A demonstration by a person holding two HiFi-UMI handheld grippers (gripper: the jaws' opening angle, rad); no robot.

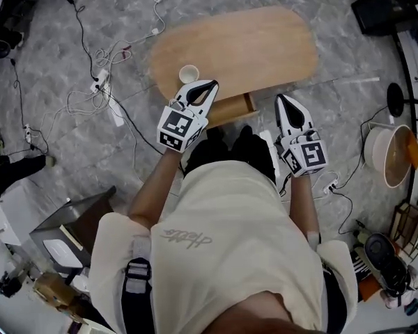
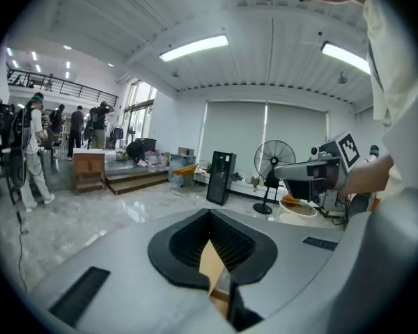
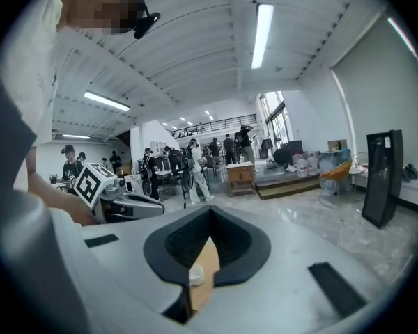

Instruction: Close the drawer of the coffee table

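The drawer is seen pulled out at the near side of the oval wooden counter. It is flanked by the left gripper and right gripper, whose fingers are pressed together on nothing. A small cup is set on the counter.

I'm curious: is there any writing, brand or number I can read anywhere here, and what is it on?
On the shirt: one printed script word, upside down in the head view and too blurred to read.
On the left gripper and right gripper: only black-and-white square marker patterns, no letters.
Nothing else is readable.
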